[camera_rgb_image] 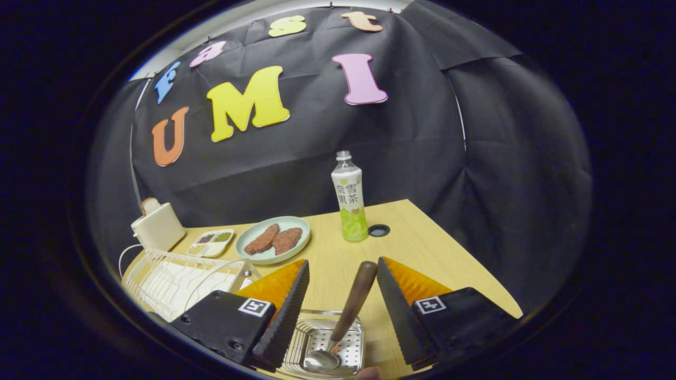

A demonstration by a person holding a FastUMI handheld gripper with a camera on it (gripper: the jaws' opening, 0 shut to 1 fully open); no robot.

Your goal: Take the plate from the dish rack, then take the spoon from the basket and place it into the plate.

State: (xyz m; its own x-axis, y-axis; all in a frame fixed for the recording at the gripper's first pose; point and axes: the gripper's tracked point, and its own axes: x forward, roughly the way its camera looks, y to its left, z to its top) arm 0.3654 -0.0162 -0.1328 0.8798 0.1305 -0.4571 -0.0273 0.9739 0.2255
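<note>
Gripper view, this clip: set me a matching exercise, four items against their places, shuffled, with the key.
Items:
1. spoon
2. bottle
3. plate
4. toaster

Places:
A. beside the table's round hole
B. beyond the rack, at the wall
C. in the basket, handle up between the open claw's fingers, untouched
D. left of the bottle, two brown patties on it

Pairs: 1-C, 2-A, 3-D, 4-B

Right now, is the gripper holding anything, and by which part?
Nothing is held. The gripper is open, its fingers either side of the brown-handled metal spoon standing in the perforated metal basket, neither touching it.
</note>
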